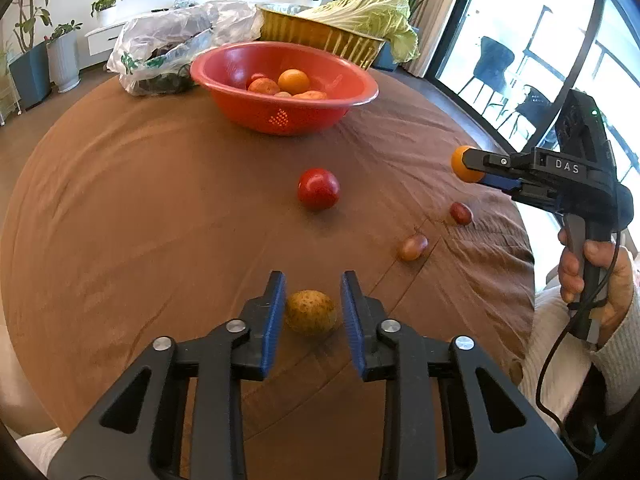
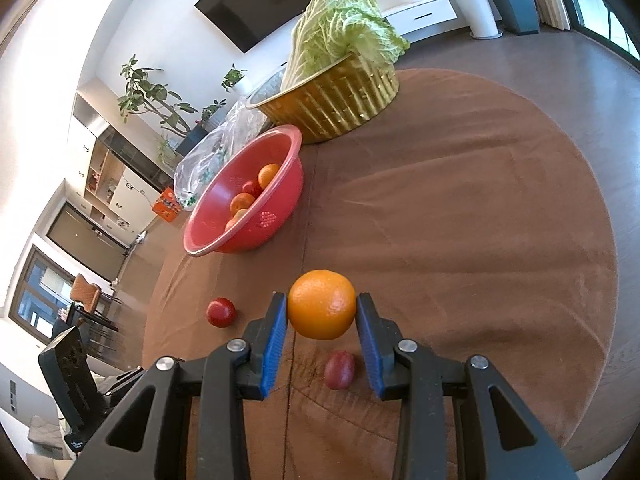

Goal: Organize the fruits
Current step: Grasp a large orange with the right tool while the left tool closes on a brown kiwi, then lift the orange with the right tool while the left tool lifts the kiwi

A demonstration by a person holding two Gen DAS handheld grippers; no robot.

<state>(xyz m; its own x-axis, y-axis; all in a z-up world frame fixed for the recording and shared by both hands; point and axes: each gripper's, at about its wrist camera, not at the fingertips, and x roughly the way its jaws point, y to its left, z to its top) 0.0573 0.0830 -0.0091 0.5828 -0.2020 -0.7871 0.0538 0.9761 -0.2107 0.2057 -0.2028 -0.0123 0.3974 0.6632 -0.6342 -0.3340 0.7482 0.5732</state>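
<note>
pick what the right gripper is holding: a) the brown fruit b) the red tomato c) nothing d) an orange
d: in the right wrist view the right gripper has its blue pads pressed on both sides of the orange, lifted clear of the table; the left wrist view shows the same orange at that gripper's tip.

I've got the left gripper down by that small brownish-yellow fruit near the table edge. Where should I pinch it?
Pinch the brownish-yellow fruit across its middle, from above and the near side. It lies on the tablecloth with its long axis across the left gripper, whose pads already flank its two ends. That probably grips fine; rolling the wrist would catch the narrower width.
</note>
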